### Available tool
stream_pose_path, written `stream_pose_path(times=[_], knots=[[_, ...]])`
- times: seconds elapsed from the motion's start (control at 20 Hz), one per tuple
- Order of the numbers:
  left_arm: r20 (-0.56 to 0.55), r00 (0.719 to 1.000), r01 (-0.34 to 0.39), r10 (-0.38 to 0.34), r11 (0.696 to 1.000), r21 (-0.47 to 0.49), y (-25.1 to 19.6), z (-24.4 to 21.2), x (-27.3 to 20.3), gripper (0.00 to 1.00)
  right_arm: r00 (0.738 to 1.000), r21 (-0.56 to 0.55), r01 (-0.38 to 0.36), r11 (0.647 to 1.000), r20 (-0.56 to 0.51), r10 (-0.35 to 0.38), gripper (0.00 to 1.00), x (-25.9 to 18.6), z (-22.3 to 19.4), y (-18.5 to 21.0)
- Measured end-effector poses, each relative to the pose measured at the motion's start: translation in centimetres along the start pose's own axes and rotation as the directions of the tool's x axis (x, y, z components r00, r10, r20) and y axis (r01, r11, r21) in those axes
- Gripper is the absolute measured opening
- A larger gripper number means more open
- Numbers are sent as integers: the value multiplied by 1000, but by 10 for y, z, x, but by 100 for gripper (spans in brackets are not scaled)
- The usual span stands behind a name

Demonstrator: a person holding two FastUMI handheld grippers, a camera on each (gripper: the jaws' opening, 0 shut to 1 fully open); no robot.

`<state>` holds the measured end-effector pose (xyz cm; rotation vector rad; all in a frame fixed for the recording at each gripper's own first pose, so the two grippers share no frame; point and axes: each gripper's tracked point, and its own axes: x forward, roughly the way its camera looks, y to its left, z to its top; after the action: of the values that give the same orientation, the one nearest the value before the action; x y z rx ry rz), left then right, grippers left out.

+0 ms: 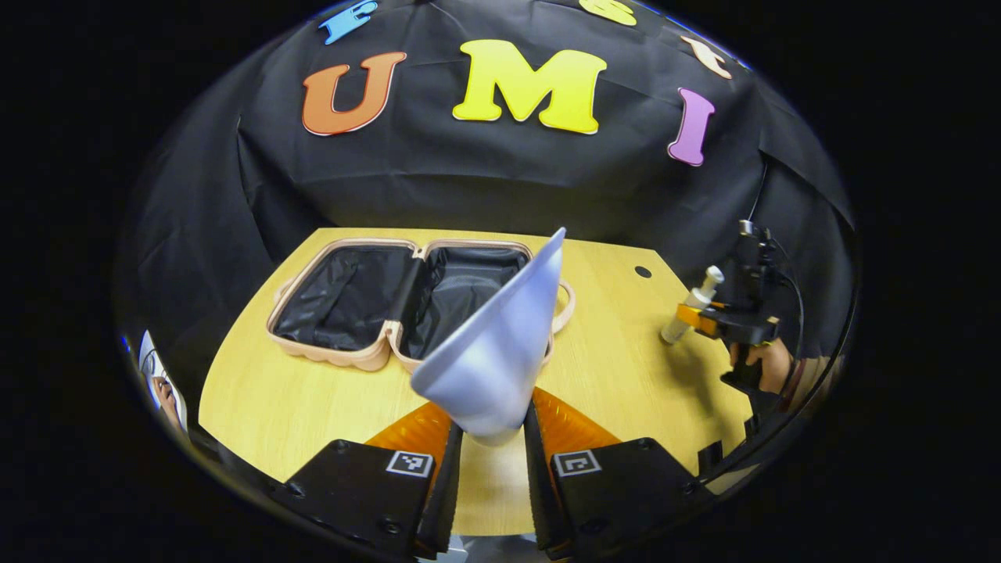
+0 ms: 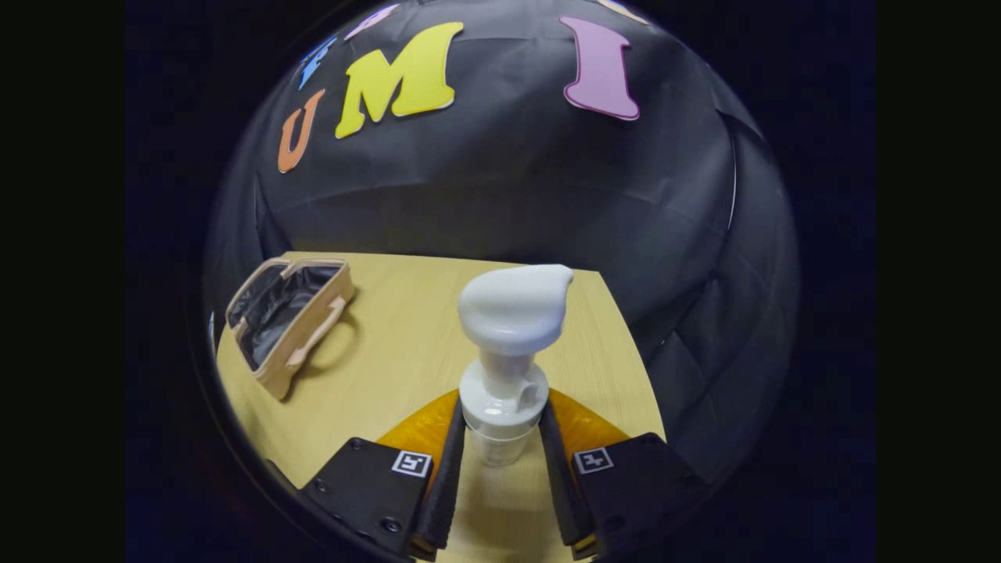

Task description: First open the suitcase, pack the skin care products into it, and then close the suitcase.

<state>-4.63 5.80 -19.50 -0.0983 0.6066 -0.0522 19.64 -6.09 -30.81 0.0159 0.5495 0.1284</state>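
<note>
The beige suitcase (image 1: 375, 301) lies open and flat on the wooden table (image 1: 626, 367), its black lining showing in both halves. My left gripper (image 1: 493, 438) is shut on a pale blue squeeze tube (image 1: 496, 348), held above the table in front of the case. In the right gripper view, my right gripper (image 2: 500, 446) is shut on a white pump bottle (image 2: 508, 352), held upright over the table. The left gripper view shows that right gripper (image 1: 708, 320) with the pump bottle (image 1: 692, 305) at the table's right side. The suitcase (image 2: 285, 320) lies far left in the right gripper view.
A small dark hole (image 1: 643, 271) marks the table top behind the right gripper. A hand (image 1: 762, 363) holds the right gripper at the table's right edge. The booth's black cloth wall hangs close behind the table.
</note>
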Motion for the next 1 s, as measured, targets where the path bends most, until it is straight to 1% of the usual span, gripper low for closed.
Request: stream_pose_path(times=[0.05, 0.1, 0.15, 0.2, 0.25, 0.3, 0.4, 0.55, 0.65, 0.75, 0.85, 0.9, 0.95, 1.0], knots=[[1, 1000, -2, 2, 1000, -3, 6, 6, 8, 42, 1000, 0, -9, 1000, 1, 9, 47, -11, 1, 7], [-6, 1000, -3, 3, 1000, -4, 13, 10, 20, 42, 1000, -6, -18, 1000, 6, 18, 49, -24, 1, 14], [-14, 1000, -8, 8, 1000, -5, 21, 14, 33, 42, 1000, -16, -26, 1000, 11, 26, 48, -35, 2, 21], [-22, 1000, -10, 9, 1000, -4, 27, 18, 45, 42, 999, -28, -34, 999, 18, 35, 49, -46, 2, 27], [-30, 999, -11, 11, 1000, 5, 33, 21, 60, 42, 999, -44, -42, 998, 22, 43, 47, -56, 2, 35], [-35, 999, -13, 14, 1000, 25, 40, 24, 75, 42, 999, -57, -42, 997, 27, 44, 51, -65, 2, 41], [-52, 999, -14, 17, 999, 48, 51, 27, 105, 42, 999, -72, -42, 997, 23, 44, 49, -79, 1, 53], [-103, 995, -9, 15, 998, 56, 63, 22, 151, 42, 999, -16, -31, 999, 13, 31, 49, -98, 0, 70], [-146, 989, 0, 8, 998, 57, 67, 13, 170, 42, 1000, 6, -23, 1000, 7, 23, 49, -105, -1, 80], [-186, 982, 28, -18, 998, 49, 62, 3, 186, 42, 1000, -4, -14, 1000, 7, 14, 49, -111, 0, 88], [-240, 971, 36, -23, 998, 49, 62, -9, 197, 42, 1000, -20, -3, 1000, 7, 3, 49, -115, -1, 94], [-253, 967, 36, -23, 998, 45, 62, -10, 200, 42, 1000, -25, -1, 1000, 5, 1, 49, -117, -2, 97], [-223, 974, 43, -31, 998, 52, 61, -2, 206, 42, 1000, -28, 3, 1000, 2, -3, 49, -118, -4, 100], [-240, 970, 44, -26, 997, 68, 61, -2, 209, 42, 1000, -31, 5, 1000, -2, -5, 49, -118, -5, 102]])
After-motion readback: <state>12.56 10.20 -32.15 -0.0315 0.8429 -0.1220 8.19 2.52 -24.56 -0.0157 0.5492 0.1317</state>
